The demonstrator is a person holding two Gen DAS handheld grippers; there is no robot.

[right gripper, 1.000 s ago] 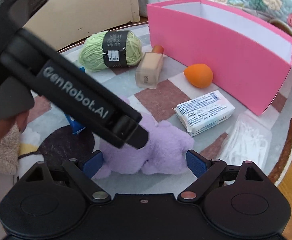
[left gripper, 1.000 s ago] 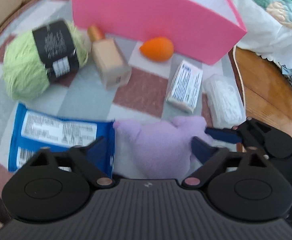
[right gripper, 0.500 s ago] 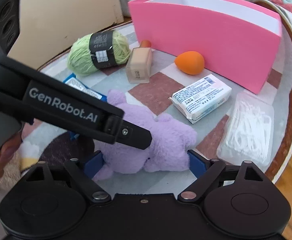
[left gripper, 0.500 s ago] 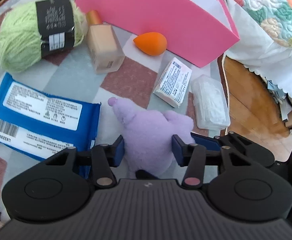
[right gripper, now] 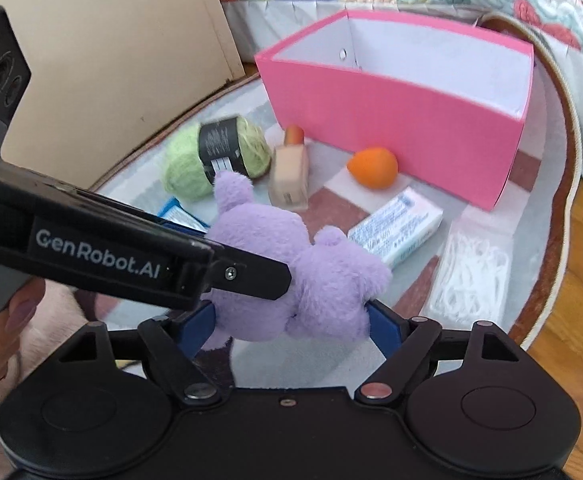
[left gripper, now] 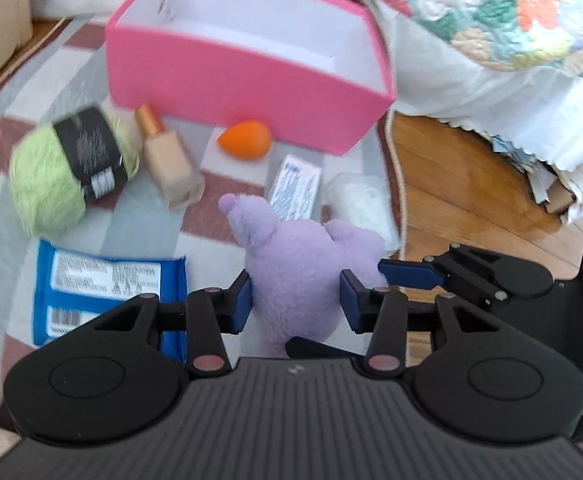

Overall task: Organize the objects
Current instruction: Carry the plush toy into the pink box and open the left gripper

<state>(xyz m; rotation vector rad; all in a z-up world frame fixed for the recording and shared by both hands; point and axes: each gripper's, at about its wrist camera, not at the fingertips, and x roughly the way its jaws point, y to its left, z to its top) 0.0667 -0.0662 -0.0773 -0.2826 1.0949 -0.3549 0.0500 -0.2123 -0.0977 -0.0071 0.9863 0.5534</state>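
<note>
The purple plush toy [left gripper: 295, 264], pinched by both the left gripper [left gripper: 296, 300] and the wider-set right gripper [right gripper: 291, 322], hangs near the pink box [left gripper: 227, 76], awaiting transfer over its rim.

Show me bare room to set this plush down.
The pink box looks empty inside. On the rug, a bare patch lies between yarn, blue pack and bottle. Crowded: sponge, soap and swab case along the box front.
</note>
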